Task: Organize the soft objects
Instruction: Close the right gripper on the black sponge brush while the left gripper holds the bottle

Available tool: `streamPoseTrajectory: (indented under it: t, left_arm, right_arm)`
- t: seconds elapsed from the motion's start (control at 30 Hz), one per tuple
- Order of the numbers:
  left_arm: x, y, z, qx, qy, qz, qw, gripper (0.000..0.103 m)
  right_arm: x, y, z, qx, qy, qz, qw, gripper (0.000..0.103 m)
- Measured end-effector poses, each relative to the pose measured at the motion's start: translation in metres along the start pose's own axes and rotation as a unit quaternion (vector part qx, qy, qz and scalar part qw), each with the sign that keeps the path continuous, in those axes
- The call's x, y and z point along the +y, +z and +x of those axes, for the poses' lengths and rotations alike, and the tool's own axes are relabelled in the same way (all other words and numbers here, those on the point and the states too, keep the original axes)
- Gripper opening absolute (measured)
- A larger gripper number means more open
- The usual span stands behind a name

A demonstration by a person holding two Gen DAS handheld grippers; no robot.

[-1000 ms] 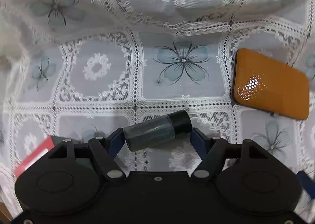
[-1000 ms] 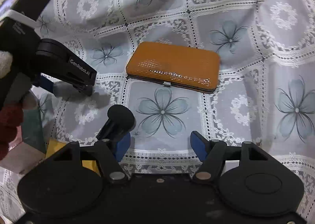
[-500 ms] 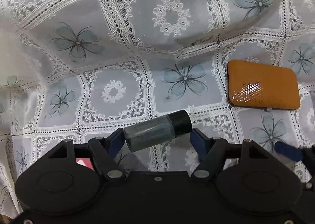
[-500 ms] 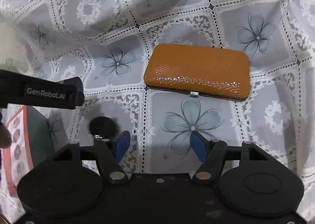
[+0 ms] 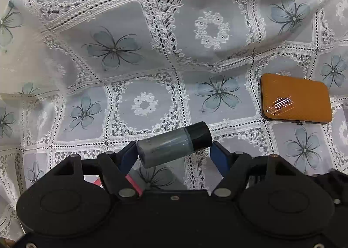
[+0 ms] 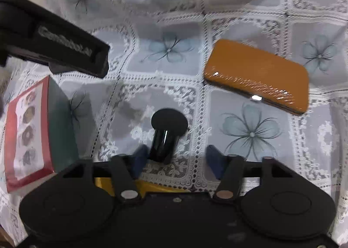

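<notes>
Lace tablecloth, grey with printed flowers, covers the counter. My left hand-held gripper grasps a small clear bottle of grey powder with a black cap, low in the middle of the frame, lifted off the cloth. A flat orange textured case lies at the right. My right hand-held gripper is released, its pads apart. A black round-topped cylinder stands beside its left pad, and a red and green box lies at far left.
</notes>
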State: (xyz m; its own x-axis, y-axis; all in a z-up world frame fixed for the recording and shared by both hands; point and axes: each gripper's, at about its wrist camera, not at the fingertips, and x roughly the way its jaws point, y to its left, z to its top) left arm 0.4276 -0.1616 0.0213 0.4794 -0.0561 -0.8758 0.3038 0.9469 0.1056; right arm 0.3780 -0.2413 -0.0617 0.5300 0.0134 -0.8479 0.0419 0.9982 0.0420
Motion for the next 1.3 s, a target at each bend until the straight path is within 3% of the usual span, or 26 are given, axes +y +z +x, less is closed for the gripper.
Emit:
streamPoseTrajectory:
  t: [0.03,0.07,0.17,0.23,0.3,0.37,0.47,0.53,0.63,0.7,0.8,1.0,1.17,1.3]
  left_arm:
    - [0.001,0.000,-0.001,0.000,-0.001,0.000,1.0000,0.068]
    - [0.003,-0.001,-0.001,-0.001,-0.003,0.000,1.0000,0.068]
    - [0.005,-0.002,-0.003,-0.004,-0.006,0.003,1.0000,0.068]
    - [0.007,-0.002,-0.003,-0.005,-0.008,0.002,1.0000,0.068]
    - [0.008,-0.002,-0.003,-0.005,-0.009,0.000,0.9999,0.068]
    - [0.009,-0.001,-0.002,-0.005,-0.010,-0.001,0.9999,0.068]
    - [0.010,-0.002,-0.003,-0.006,-0.012,0.000,0.9999,0.068]
    - [0.010,-0.002,-0.004,-0.008,-0.013,0.001,0.9999,0.068]
    - [0.010,-0.001,-0.004,-0.009,-0.013,0.004,0.9999,0.068]
    - [0.010,-0.001,-0.005,-0.009,-0.013,0.004,0.9999,0.068]
    - [0.011,-0.003,-0.007,-0.010,-0.013,0.005,0.9998,0.068]
    - [0.016,-0.003,-0.011,-0.014,-0.011,0.003,0.9998,0.068]
    - [0.020,-0.001,-0.016,-0.019,-0.015,-0.002,0.9997,0.068]
    - [0.020,-0.004,-0.019,-0.022,-0.017,0.001,0.9996,0.068]
  right_arm:
    - [0.000,0.001,0.002,0.005,0.002,-0.006,1.000,0.030]
    - [-0.001,0.003,0.002,0.006,0.002,-0.017,1.000,0.026]
    - [0.000,0.008,-0.003,-0.004,0.005,-0.087,0.996,0.026]
    - [0.005,0.009,-0.004,-0.014,0.001,-0.168,0.986,0.026]
    - [0.008,0.009,-0.003,-0.028,-0.024,-0.230,0.973,0.030]
    - [0.004,0.010,-0.004,-0.039,-0.040,-0.240,0.969,0.038]
    - [-0.013,0.016,-0.013,-0.042,-0.016,-0.173,0.984,0.055]
    - [-0.030,0.020,-0.019,-0.042,0.015,-0.091,0.995,0.057]
    - [-0.046,0.021,-0.018,-0.022,0.046,0.018,0.999,0.057]
    - [-0.053,0.022,-0.013,-0.006,0.056,0.079,0.995,0.057]
    - [-0.064,0.019,-0.011,0.021,0.079,0.177,0.981,0.057]
    - [-0.070,0.016,-0.011,0.041,0.105,0.285,0.952,0.057]
    - [-0.063,0.023,0.004,0.050,0.076,0.320,0.943,0.057]
    - [-0.053,0.028,0.006,0.047,0.057,0.317,0.946,0.057]
